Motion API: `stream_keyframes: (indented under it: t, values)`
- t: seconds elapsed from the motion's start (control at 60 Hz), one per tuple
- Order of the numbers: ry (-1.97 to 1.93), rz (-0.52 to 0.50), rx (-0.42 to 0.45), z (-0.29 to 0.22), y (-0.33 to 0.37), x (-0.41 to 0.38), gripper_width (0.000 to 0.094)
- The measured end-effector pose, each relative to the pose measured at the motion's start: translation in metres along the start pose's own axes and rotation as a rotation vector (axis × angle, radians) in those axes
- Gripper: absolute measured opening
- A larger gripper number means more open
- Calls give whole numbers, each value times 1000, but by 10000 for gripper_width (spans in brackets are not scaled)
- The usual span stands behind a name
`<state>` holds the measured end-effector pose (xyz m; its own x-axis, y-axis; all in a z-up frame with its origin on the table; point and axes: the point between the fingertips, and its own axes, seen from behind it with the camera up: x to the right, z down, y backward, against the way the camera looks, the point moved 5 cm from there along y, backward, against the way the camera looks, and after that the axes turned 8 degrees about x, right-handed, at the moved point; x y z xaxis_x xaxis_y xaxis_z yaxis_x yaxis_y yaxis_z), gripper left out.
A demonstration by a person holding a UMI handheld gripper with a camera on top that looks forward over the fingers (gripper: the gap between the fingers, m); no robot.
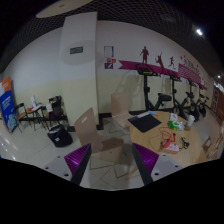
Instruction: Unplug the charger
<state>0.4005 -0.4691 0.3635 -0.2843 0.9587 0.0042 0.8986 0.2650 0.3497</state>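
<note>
A pale-walled gym room holds a light wooden worktop [150,128] at centre right. The tongs [112,163], bottom centre, stand apart and empty, well short of it. No charger is discernible among the cables there, so a wrong lead might get pulled.

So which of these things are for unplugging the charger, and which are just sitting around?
For the job:
gripper, open, holding nothing; table; tangle of cables on it, likely where the charger is, though I cannot pick it out.

Just lying about:
chair ahead of the fingers; laptop; black bag on the floor; exercise bikes by the wall.
</note>
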Motion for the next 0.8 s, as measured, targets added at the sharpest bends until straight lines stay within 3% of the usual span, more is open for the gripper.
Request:
stream_keyframes:
  t: [0.267, 0.633, 0.8]
  values:
    - [-28, 125, -21, 10, -9, 31, 856]
    - [-120, 418, -82, 67, 3, 160, 860]
    - [-121, 500, -58, 85, -5, 212, 862]
